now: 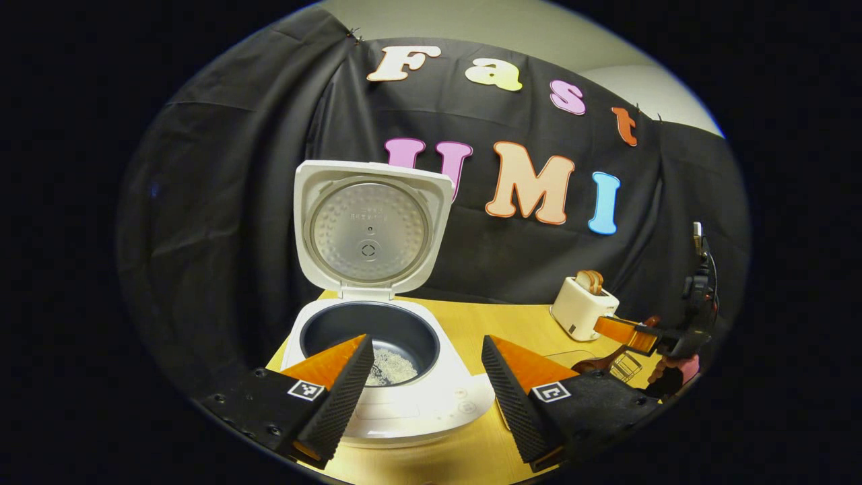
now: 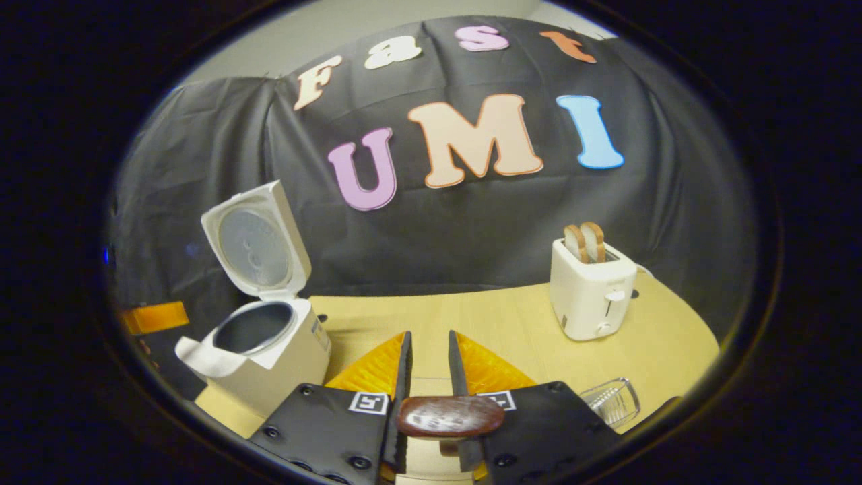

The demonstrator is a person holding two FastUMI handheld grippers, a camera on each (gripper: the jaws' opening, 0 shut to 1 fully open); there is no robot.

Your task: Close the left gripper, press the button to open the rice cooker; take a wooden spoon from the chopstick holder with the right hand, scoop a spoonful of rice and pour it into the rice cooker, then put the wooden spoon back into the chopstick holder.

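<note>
Your right gripper [image 2: 428, 360] has its fingers drawn close on the wooden spoon [image 2: 450, 416], whose dark glossy bowl lies crosswise at 6 o'clock, just behind the tips; the handle is hidden, so how firmly it is clamped I cannot tell. Beyond it the rice cooker [image 2: 259, 350] stands at 9 o'clock with its lid up, and a clear holder [image 2: 611, 401] lies at 4 o'clock on the table [image 2: 512, 323]. A toaster [image 2: 591, 296] with two bread slices stands at 2 o'clock.

Your left gripper [image 1: 427, 350] hangs with fingers wide apart, holding nothing, just in front of the cooker. Its dark pot [image 1: 369, 331] holds a small patch of white rice [image 1: 390, 367] at the bottom.
</note>
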